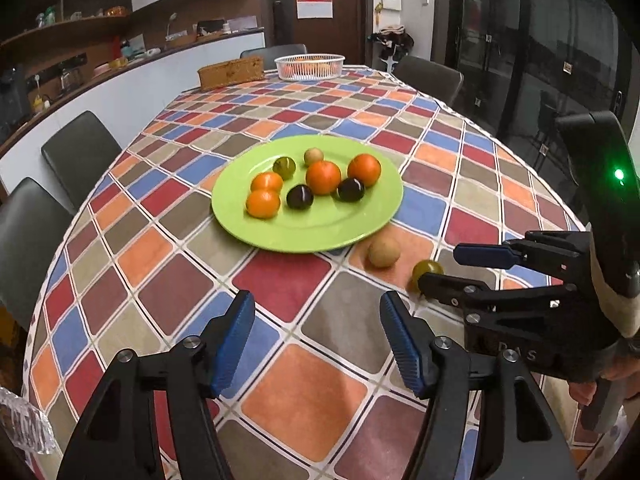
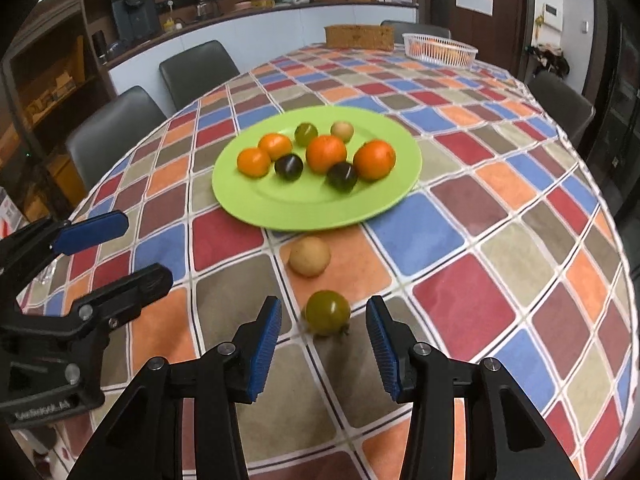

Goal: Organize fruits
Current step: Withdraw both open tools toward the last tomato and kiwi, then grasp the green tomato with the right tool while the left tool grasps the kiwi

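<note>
We see a long table under a checkered tablecloth [image 1: 304,392], grey chairs [image 1: 80,152] at nine o'clock, a white counter [image 2: 256,36] behind them, and a dark glass door [image 1: 532,60] at two o'clock.

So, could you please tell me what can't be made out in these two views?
- White basket: contents too far off in both views; only orange shapes show through the wall.
- Green fruit: left wrist view, partly hidden by the right gripper.
- Clear object: cut off by the left edge, unidentifiable.
</note>
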Demonstrator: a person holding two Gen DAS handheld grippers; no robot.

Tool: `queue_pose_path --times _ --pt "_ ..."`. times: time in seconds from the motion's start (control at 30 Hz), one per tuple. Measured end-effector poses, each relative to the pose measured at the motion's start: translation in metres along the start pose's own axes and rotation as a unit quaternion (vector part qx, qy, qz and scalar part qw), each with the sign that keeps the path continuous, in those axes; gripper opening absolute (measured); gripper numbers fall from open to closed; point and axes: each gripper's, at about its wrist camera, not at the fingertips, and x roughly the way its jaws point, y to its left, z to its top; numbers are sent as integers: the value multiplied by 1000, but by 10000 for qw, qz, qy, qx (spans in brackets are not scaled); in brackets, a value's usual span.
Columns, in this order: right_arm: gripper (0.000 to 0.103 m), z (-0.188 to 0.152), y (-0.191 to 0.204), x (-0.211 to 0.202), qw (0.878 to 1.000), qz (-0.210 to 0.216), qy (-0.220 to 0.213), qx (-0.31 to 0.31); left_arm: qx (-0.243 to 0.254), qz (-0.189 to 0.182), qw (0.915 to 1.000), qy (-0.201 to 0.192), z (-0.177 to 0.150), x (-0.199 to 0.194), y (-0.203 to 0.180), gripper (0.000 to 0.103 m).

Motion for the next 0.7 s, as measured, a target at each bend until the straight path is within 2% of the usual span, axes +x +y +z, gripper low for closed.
queue_pose_path --times 0.33,0.57,0.7 --pt "44 -3 3 16 9998 -40 172 -3 -76 -1 9999 145 -4 11 3 64" --pt "29 -2 6 23 9995 -118 268 -132 -83 -10 9998 162 -3 14 4 64" --pt "28 -3 5 19 9997 -83 199 -142 -46 -73 9999 146 -3 17 2 64"
